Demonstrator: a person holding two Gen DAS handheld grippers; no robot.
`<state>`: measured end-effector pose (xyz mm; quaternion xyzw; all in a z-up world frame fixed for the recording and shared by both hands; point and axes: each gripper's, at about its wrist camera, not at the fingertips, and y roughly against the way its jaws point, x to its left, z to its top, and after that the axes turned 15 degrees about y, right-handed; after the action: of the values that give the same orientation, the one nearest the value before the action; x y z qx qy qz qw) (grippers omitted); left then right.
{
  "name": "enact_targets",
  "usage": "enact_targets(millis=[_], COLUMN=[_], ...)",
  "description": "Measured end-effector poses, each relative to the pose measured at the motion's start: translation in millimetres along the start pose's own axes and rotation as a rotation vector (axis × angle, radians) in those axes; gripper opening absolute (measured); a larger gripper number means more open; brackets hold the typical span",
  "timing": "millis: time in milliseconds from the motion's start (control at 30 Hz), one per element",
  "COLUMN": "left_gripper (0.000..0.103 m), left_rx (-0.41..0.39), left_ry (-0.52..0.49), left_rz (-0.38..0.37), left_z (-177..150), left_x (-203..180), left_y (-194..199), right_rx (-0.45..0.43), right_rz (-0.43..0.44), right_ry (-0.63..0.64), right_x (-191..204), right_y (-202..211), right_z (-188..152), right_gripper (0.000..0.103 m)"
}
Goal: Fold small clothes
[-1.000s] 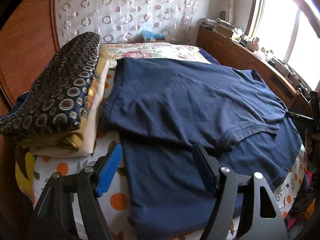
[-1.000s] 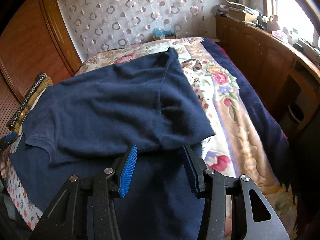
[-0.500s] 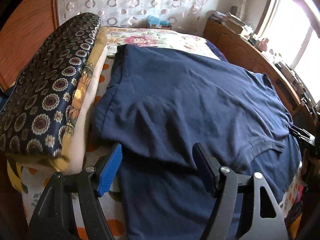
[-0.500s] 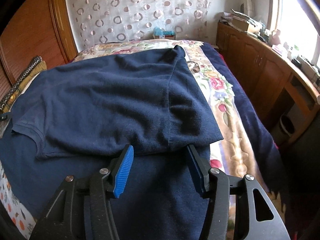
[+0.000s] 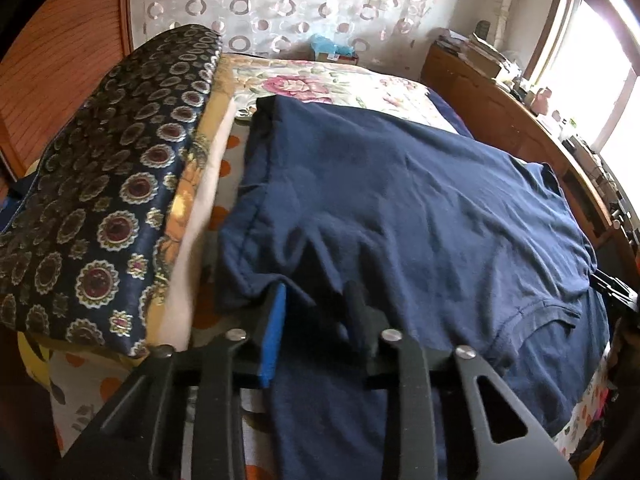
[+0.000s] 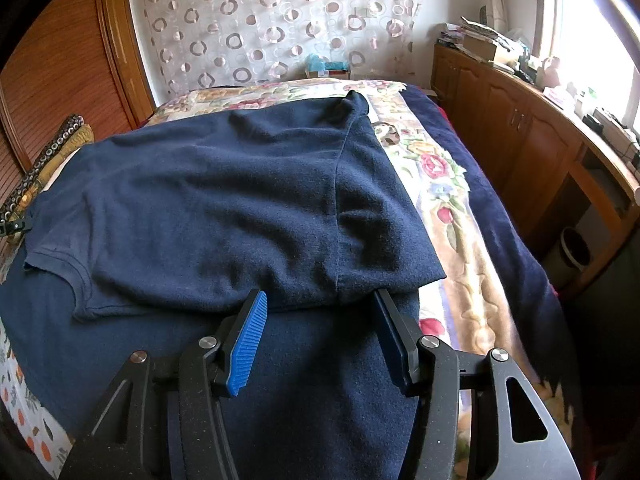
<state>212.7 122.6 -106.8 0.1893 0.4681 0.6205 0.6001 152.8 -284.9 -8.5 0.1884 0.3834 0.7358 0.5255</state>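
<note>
At far left a patterned pillow stack [image 5: 100, 216] sits beside my navy T-shirt [image 5: 400, 208], folded across the floral bedspread [image 6: 448, 184]. My left gripper [image 5: 316, 312] pinches its folded edge; my right gripper [image 6: 320, 320] stands spread at that edge.

shirt [image 5: 400, 208] on bed [image 5: 340, 84], cushions [image 5: 100, 208] left

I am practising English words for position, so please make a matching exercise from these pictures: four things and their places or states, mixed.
Things:
1. left claw
2. right claw
3. navy shirt
4. patterned cushion

Places or states:
a. spread on the bed, one part folded over
b. closing on the shirt's folded edge
c. stacked beside the shirt
d. wide open at the fold

Pairs: 1-b, 2-d, 3-a, 4-c
</note>
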Motion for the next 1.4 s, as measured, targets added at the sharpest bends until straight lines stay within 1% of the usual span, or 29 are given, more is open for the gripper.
enact_targets(millis=[67,100,133,167,200,233,267,400,500,733,867,967,1133,1200,1267,1400], left_gripper=[0.023,0.02,0.014,0.01,0.005,0.004,0.003,0.002,0.001,0.001,0.001,0.001,0.001,0.001,0.001,0.001], left_rx=[0.0,-0.003,-0.009,-0.018,-0.026,-0.037,-0.046,-0.105,-0.152,-0.271,-0.307,-0.315,-0.308,-0.298,-0.272,-0.223], left_ry=[0.004,0.006,0.001,-0.012,-0.026,-0.043,-0.05,-0.093,-0.111,-0.129,-0.119,-0.119,-0.105,-0.094,-0.085,-0.062], left_rz=[0.002,0.003,0.008,0.019,0.028,0.031,0.027,0.005,-0.026,-0.101,-0.135,-0.15,-0.171,-0.17,-0.165,-0.144], left_z=[1.2,0.7,-0.5,-1.8,-2.8,-4.5,-5.1,-9.6,-9.6,-13.6,-18.6,-31.1,-60.5,-68.9,-76.3,-90.5], left_x=[3.4,3.7,3.9,3.3,2.4,0.5,-0.4,-11.6,-18.4,-28.0,-23.6,-17.9,-5.0,-1.3,5.2,14.4], left_y=[-1.1,-0.1,1.0,2.0,2.9,5.0,8.1,27.5,44.8,93.2,113.2,125.2,137.5,137.7,132.2,119.6], right_rx=[0.001,0.004,0.006,0.004,0.001,-0.002,-0.006,-0.059,-0.122,-0.235,-0.27,-0.297,-0.303,-0.296,-0.299,-0.233], right_rz=[-0.005,-0.021,-0.033,-0.033,-0.03,-0.029,-0.03,-0.055,-0.059,-0.08,-0.113,-0.11,-0.098,-0.09,-0.065,-0.066], right_ry=[-0.009,-0.015,-0.019,-0.021,-0.022,-0.02,-0.016,0.011,0.012,0.02,0.037,0.038,0.067,0.072,0.086,0.097], right_x=[-1.7,-2.2,-2.7,-3.1,-3.4,-3.5,-3.9,-0.5,-2.4,-6.2,-5.1,-5.5,4.7,4.7,1.9,6.3], right_y=[-1.0,-2.1,-2.9,-3.4,-3.6,-3.8,-3.1,9.3,23.3,57.8,78.7,99.6,127.0,129.2,131.2,122.4], right_z=[1.6,2.3,2.9,3.6,4.4,5.0,5.6,8.2,10.8,19.4,19.2,9.8,-24.6,-39.4,-44.1,-61.9], right_gripper=[0.054,0.048,0.045,0.039,0.025,0.015,0.009,0.007,0.007,0.006,0.006,0.006,0.006,0.006,0.006,0.006])
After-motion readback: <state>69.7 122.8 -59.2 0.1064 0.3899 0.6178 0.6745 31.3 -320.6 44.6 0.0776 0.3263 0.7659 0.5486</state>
